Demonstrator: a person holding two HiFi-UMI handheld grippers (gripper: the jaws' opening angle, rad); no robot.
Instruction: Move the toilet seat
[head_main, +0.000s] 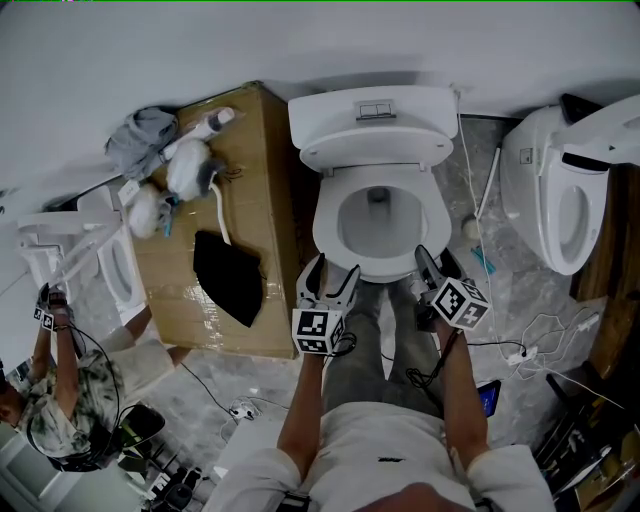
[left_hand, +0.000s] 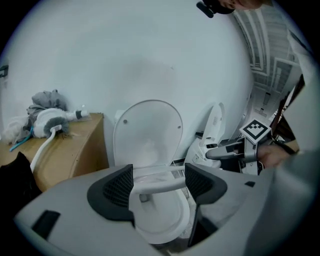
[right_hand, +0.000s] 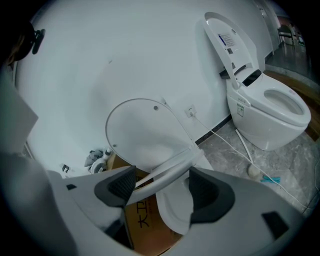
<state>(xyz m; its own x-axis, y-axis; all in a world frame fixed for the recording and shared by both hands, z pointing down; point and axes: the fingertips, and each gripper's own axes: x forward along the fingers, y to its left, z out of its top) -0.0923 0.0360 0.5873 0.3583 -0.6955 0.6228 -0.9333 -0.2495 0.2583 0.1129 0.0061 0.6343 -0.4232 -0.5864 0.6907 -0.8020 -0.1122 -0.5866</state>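
Note:
In the head view a white toilet (head_main: 372, 112) stands against the wall with its lid (left_hand: 148, 131) raised. The white seat ring (head_main: 326, 222) lies over the bowl, its front edge at both grippers. My left gripper (head_main: 328, 268) is at the front left of the rim and my right gripper (head_main: 437, 266) at the front right. In the left gripper view the seat ring (left_hand: 159, 186) crosses the wide gap of my left gripper (left_hand: 159, 192) from pad to pad. In the right gripper view the seat ring (right_hand: 167, 172) runs slantwise, lifted off the bowl, between the spread jaws of my right gripper (right_hand: 162, 189).
A cardboard box (head_main: 250, 160) stands left of the toilet, with a black cloth (head_main: 228, 276) and white fittings on it. A second toilet (head_main: 556, 190) stands at the right. Cables (head_main: 520, 352) trail over the floor. A person (head_main: 55, 395) crouches at the lower left.

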